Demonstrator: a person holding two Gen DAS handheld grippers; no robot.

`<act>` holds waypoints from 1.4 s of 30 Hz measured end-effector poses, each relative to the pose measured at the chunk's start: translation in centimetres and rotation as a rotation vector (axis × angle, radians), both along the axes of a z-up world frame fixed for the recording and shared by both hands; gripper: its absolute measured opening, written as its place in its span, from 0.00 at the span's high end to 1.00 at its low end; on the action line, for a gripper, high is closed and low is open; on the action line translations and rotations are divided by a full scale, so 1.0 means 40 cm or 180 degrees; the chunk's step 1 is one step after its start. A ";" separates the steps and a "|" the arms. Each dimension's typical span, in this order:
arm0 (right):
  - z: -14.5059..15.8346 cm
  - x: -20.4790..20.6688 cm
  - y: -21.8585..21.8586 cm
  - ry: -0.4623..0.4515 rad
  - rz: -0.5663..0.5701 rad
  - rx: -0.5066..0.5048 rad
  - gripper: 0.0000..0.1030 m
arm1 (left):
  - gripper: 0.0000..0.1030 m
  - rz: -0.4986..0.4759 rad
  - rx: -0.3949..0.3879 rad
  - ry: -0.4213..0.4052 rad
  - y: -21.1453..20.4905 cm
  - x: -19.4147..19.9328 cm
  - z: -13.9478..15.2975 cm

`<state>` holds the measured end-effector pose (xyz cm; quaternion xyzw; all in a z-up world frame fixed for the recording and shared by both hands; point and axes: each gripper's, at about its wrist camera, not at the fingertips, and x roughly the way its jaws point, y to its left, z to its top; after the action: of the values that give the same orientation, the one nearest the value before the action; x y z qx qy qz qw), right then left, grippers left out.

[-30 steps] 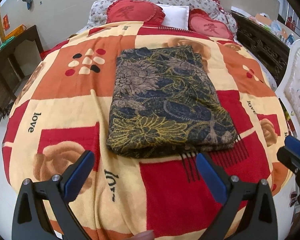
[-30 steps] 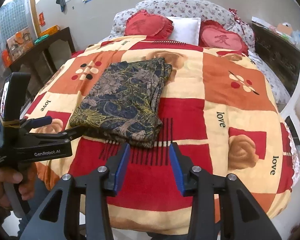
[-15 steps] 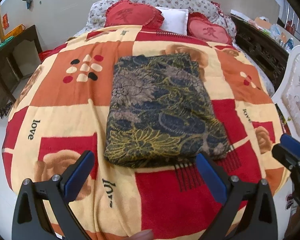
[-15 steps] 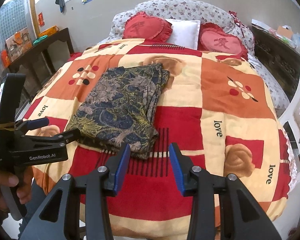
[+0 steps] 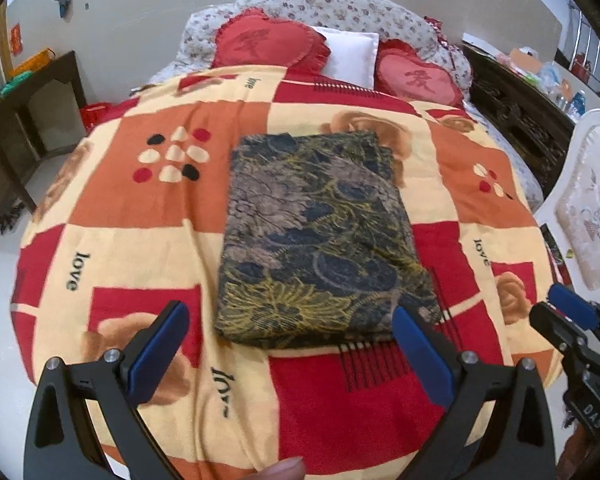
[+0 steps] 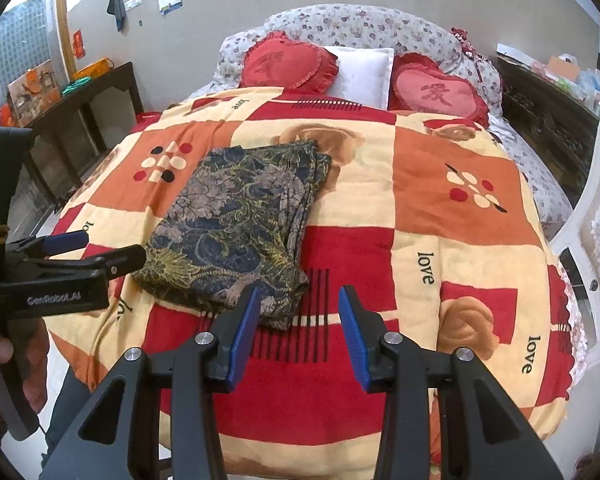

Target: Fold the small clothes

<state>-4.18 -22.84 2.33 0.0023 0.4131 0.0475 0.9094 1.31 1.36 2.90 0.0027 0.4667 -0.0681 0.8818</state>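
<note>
A dark garment with a gold and grey floral print (image 5: 316, 240) lies folded into a neat rectangle on the patchwork blanket (image 5: 140, 248); it also shows in the right wrist view (image 6: 240, 232). My left gripper (image 5: 288, 336) is open and empty, held back from the garment's near edge. My right gripper (image 6: 296, 320) is open and empty, near the garment's near right corner but apart from it. The left gripper also shows from the side in the right wrist view (image 6: 96, 246). The right gripper's tip shows at the right edge of the left wrist view (image 5: 560, 316).
The bed has red heart cushions (image 5: 268, 44) and a white pillow (image 5: 348, 58) at its head. A dark wooden table (image 6: 84, 92) stands to the left. A dark carved cabinet (image 5: 520, 120) and a white chair (image 5: 588, 208) stand to the right.
Both grippers have drawn back and risen away from the bed, so the garment looks smaller and farther. The garment has not moved. Both stay open.
</note>
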 end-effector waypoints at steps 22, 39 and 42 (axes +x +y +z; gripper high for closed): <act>0.032 -0.005 0.011 -0.0060 0.0056 0.0008 0.59 | 0.00 -0.0066 -0.0017 -0.0102 -0.026 -0.009 0.042; 0.038 -0.002 0.011 -0.0069 0.0066 0.0009 0.59 | 0.00 -0.0084 -0.0041 -0.0119 -0.039 -0.012 0.049; 0.039 0.000 0.013 -0.0074 0.0070 0.0005 0.59 | 0.00 -0.0084 -0.0034 -0.0130 -0.041 -0.011 0.049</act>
<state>-4.18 -22.32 3.90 -0.0021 0.4025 0.0579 0.9136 0.86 -0.26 4.87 0.0056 0.4482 -0.0822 0.8901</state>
